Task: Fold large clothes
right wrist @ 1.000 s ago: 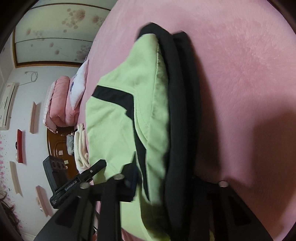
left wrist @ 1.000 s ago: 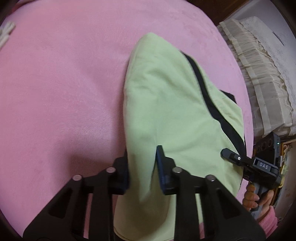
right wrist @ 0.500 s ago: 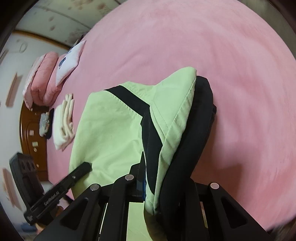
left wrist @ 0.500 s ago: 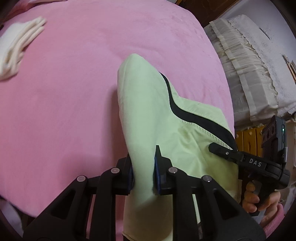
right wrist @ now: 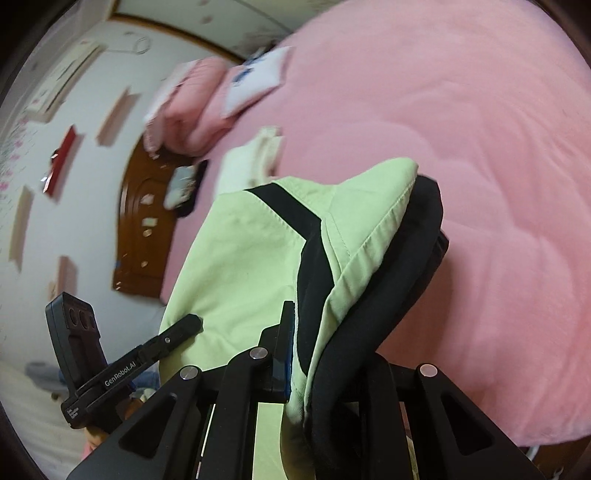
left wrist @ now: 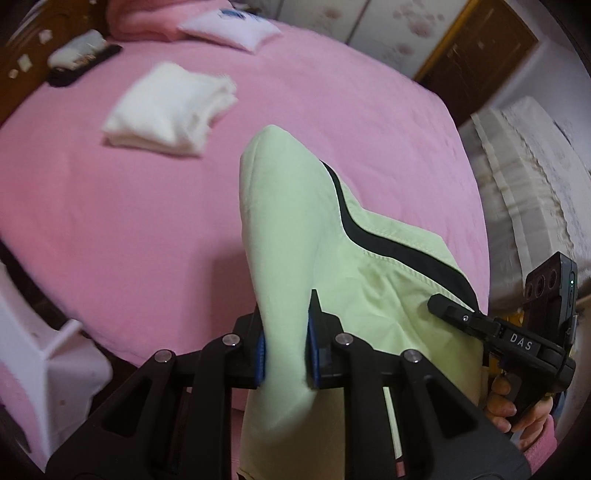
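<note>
Left gripper [left wrist: 284,349] pinches a fold of the light green garment [left wrist: 295,229]; right gripper [right wrist: 325,354] is clamped on its bunched black-trimmed edge. Garment hangs lifted between them above the pink bed [left wrist: 110,206]. Farther off, folded white cloth [left wrist: 170,107], then pillow [left wrist: 229,31].

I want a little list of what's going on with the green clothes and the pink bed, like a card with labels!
surface: pink bed
garment: light green garment with black trim, lifted, its far end toward the bed
left hand-held gripper: shut on a green fold of the garment
right hand-held gripper: shut on a bunched green and black edge
already folded: white folded cloth lying on the bed, apart from the garment
at the head of the bed: white pillow and rolled pink blanket
</note>
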The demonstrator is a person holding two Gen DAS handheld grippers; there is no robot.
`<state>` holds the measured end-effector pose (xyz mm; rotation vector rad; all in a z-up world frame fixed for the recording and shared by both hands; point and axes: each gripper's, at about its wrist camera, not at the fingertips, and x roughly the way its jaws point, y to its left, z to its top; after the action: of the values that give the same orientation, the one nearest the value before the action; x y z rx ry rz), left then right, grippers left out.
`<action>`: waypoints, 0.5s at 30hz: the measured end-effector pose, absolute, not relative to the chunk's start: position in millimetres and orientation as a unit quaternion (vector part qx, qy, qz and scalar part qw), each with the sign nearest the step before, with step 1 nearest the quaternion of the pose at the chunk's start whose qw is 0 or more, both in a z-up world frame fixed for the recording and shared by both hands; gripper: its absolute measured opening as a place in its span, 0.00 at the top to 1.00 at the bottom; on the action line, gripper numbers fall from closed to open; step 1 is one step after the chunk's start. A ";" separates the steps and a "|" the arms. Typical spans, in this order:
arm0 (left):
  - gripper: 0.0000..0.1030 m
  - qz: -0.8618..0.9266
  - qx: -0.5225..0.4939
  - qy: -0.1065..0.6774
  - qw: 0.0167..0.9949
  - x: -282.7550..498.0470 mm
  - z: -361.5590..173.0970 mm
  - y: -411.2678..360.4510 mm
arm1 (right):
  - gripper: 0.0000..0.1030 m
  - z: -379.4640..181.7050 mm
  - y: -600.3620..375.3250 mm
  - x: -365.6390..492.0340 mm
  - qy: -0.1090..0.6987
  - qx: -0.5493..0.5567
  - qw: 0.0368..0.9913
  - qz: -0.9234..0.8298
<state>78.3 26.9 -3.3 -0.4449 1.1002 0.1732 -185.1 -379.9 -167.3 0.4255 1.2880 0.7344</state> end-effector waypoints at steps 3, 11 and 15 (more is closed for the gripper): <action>0.86 0.093 -0.208 0.491 0.841 55.2 28.7 62.2 | 0.88 -139.6 -354.6 -183.4 0.561 0.179 0.720 0.368; 0.86 0.080 -0.195 0.448 0.869 88.9 84.4 165.6 | 0.88 -65.4 -218.6 -167.4 0.513 0.145 0.745 0.401; 0.86 0.053 -0.184 0.438 0.878 130.4 100.1 238.1 | 0.88 -21.1 -121.0 -146.2 0.491 0.132 0.766 0.394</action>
<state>130.4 238.1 100.1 -0.3845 0.9126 0.1111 -146.2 -121.0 -21.1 0.2857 1.0657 0.8569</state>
